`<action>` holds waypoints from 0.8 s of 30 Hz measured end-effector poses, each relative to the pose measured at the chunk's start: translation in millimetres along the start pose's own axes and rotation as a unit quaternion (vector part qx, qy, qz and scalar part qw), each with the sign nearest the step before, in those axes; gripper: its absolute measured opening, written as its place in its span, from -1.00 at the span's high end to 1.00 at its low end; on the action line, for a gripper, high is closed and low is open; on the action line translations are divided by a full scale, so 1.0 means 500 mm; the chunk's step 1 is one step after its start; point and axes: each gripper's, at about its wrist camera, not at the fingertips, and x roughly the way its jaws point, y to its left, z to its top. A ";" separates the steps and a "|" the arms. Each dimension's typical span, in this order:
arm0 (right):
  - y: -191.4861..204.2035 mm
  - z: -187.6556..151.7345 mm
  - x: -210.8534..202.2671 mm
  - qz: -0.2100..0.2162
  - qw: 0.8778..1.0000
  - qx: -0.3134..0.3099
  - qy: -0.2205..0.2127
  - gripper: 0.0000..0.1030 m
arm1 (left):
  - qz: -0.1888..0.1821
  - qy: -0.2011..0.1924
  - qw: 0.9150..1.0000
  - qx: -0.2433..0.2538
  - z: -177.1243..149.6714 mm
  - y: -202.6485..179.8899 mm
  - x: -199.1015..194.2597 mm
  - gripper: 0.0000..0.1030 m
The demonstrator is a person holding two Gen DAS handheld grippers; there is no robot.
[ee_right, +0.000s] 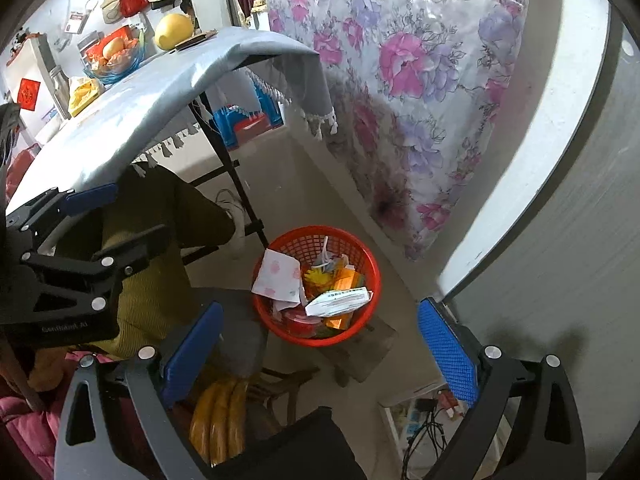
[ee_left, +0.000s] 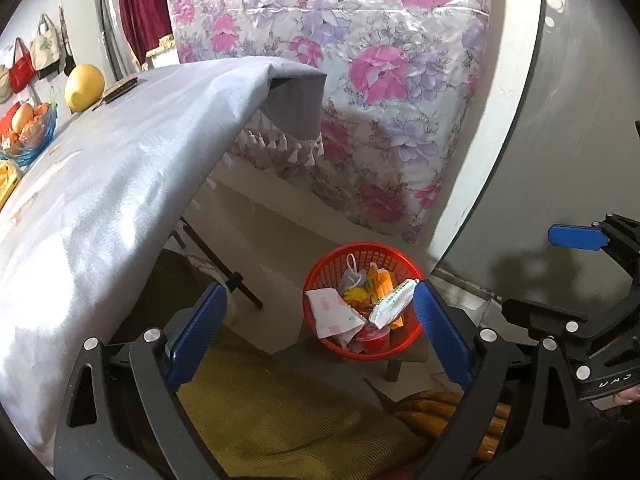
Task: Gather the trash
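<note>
Red mesh basket (ee_right: 362, 264) on floor holds wrappers, a white carton (ee_right: 338, 300) and floral paper (ee_right: 278, 274). Left gripper (ee_left: 320, 308) and right gripper (ee_right: 320, 330): jaws spread wide, holding nothing, both above basket.

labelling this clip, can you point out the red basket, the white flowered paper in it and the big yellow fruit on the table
red basket (ee_right: 366, 258), right wrist view, bare right rim
white flowered paper (ee_right: 278, 276), right wrist view, middle of the sheet
big yellow fruit (ee_left: 84, 87), left wrist view, centre of its skin
</note>
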 end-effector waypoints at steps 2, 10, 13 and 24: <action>0.002 0.000 0.001 0.001 1.000 -0.001 0.000 -0.87 | 0.002 -0.001 1.000 0.002 0.000 -0.001 0.000 -0.77; 0.002 -0.007 0.015 0.002 1.000 -0.003 0.012 -0.87 | 0.005 -0.003 1.000 0.003 -0.003 -0.002 -0.001 -0.77; 0.004 -0.008 0.017 0.002 1.000 -0.005 0.016 -0.87 | 0.005 -0.002 1.000 0.002 -0.003 -0.002 -0.001 -0.77; 0.007 -0.010 0.027 0.006 1.000 -0.007 0.022 -0.87 | 0.005 -0.002 1.000 0.002 -0.003 0.000 0.000 -0.79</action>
